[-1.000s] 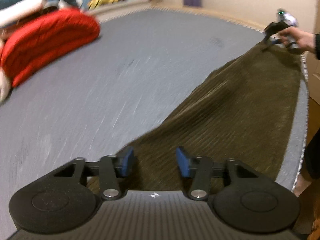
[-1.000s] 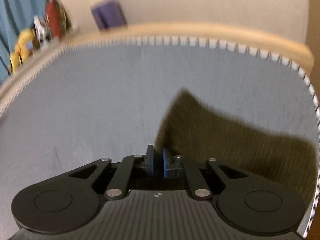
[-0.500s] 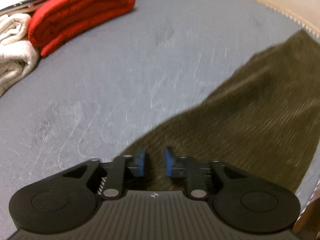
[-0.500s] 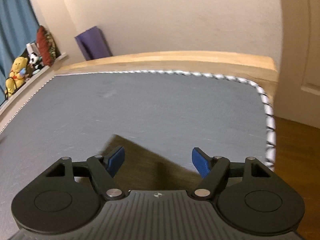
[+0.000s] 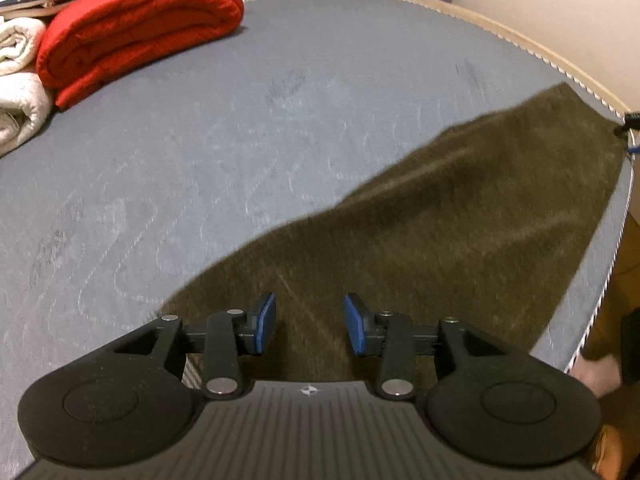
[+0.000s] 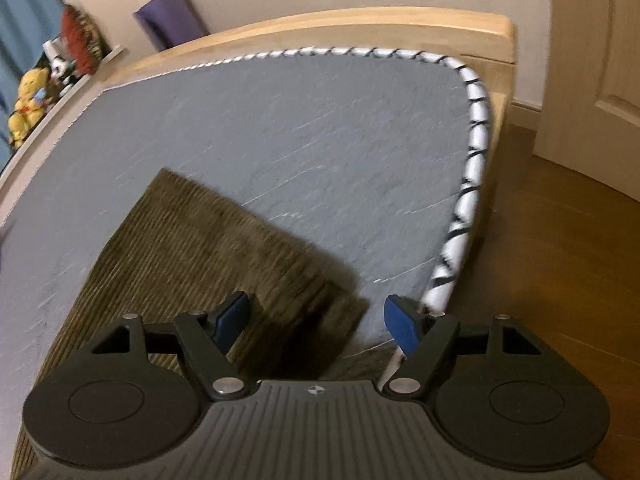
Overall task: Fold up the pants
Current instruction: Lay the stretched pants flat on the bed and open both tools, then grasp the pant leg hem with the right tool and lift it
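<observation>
Olive-brown corduroy pants [image 5: 440, 220] lie stretched across the grey mattress [image 5: 240, 120], running from my left gripper to the far right edge. My left gripper [image 5: 310, 326] hovers just over the near end; its jaws are opening, with cloth below them but nothing pinched between the blue pads [image 5: 266, 322]. In the right wrist view the pants' far end [image 6: 192, 248] lies flat near the mattress corner. My right gripper [image 6: 316, 322] stands wide open above that end's corner and holds nothing.
A folded red blanket [image 5: 136, 28] and white towels [image 5: 20, 80] lie at the far left of the mattress. The roped mattress edge [image 6: 468, 184], wooden bed frame [image 6: 360, 24], wood floor [image 6: 560, 260] and a door [image 6: 592, 60] are on the right. A purple mat [image 6: 172, 24] leans on the wall.
My right gripper let go of the pants' end, opened wide and drew back toward the mattress edge. The left jaws narrowed, then widened again. The pants now lie flat.
</observation>
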Motion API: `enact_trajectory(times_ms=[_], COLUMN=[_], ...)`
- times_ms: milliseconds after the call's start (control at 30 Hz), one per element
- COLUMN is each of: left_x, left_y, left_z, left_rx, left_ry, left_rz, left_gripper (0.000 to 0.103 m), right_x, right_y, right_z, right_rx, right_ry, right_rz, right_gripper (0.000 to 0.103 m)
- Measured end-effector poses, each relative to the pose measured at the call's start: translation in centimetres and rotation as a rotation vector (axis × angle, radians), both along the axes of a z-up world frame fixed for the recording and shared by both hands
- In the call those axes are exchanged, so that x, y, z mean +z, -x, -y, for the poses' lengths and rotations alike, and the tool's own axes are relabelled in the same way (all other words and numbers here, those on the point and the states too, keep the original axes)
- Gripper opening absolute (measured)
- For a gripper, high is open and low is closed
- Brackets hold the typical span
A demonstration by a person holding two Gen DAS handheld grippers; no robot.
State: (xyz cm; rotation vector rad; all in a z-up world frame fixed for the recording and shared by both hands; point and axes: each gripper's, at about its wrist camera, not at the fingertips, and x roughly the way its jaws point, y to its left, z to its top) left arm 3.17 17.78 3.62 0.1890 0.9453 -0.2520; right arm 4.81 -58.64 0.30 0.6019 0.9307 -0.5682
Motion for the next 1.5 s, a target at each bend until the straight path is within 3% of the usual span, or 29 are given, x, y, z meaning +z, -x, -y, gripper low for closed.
enact_trajectory(times_ms=[100, 167, 233, 367, 433, 467, 567, 700, 800, 867, 900, 967, 1167, 1333, 1400, 1500], left_x=[-0.8, -2.1, -3.8, -3.7, -3.3, -3.0, -1.7, -0.6, 0.0, 0.4, 0.6, 1.0, 2.2, 3.0, 3.3, 3.4], left_y=[1.1, 1.3, 2.0, 2.7, 3.1, 3.2, 3.2, 2.5, 1.6, 1.0, 0.8, 0.5, -0.6, -1.0, -1.3, -1.6], left_z=[-0.5, -1.2, -1.4, -0.3, 0.9, 1.1, 0.8, 0.4, 0.8, 1.3, 1.5, 2.2, 3.8, 3.6, 3.3, 2.7], left_rx=[-0.018, -0.021, -0.035, -0.032, -0.058, -0.066, -0.052, 0.023, 0.059, 0.066, 0.066, 0.059, 0.052, 0.09, 0.11, 0.141], left_ry=[-0.006, -0.035, -0.111, -0.166, -0.212, -0.212, -0.14, -0.112, -0.138, -0.132, -0.128, -0.119, -0.073, -0.047, -0.035, -0.014], left_rz=[-0.043, -0.107, -0.148, -0.126, -0.085, -0.065, -0.004, 0.053, 0.091, 0.11, 0.119, 0.134, 0.182, 0.199, 0.199, 0.193], left_gripper=[0.042, 0.04, 0.037, 0.036, 0.037, 0.043, 0.054, 0.054, 0.054, 0.054, 0.054, 0.055, 0.055, 0.055, 0.055, 0.055], right_x=[-0.5, -0.5, -0.4, -0.3, -0.4, -0.4, -0.6, -0.9, -1.0, -0.8, -0.6, -0.3, 3.8, 10.5, 13.1, 15.7], right_y=[-1.1, -1.2, -1.0, -1.3, -1.3, -1.3, -1.6, -1.4, -1.5, -1.6, -1.6, -1.4, -1.7, -3.5, -3.7, -2.6], right_z=[-1.1, -1.3, -0.9, -1.3, -1.5, -1.8, -2.3, -2.5, -2.7, -2.8, -2.6, -2.1, -2.8, -10.5, -15.9, -26.3], right_rx=[0.035, 0.005, -0.044, -0.059, -0.051, -0.036, 0.03, 0.084, 0.121, 0.124, 0.118, 0.105, 0.039, 0.24, 0.389, 0.7], right_ry=[0.063, 0.085, 0.067, 0.085, 0.107, 0.119, 0.157, 0.173, 0.192, 0.193, 0.183, 0.119, 0.061, 0.218, 0.293, 0.419], right_rz=[-0.052, -0.07, -0.063, -0.074, -0.077, -0.076, -0.088, -0.089, -0.078, -0.07, -0.063, -0.022, 0.127, 0.269, 0.337, 0.445], right_gripper=[0.07, 0.052, 0.044, 0.043, 0.048, 0.055, 0.079, 0.082, 0.071, 0.05, 0.045, 0.027, 0.023, 0.023, 0.023, 0.023])
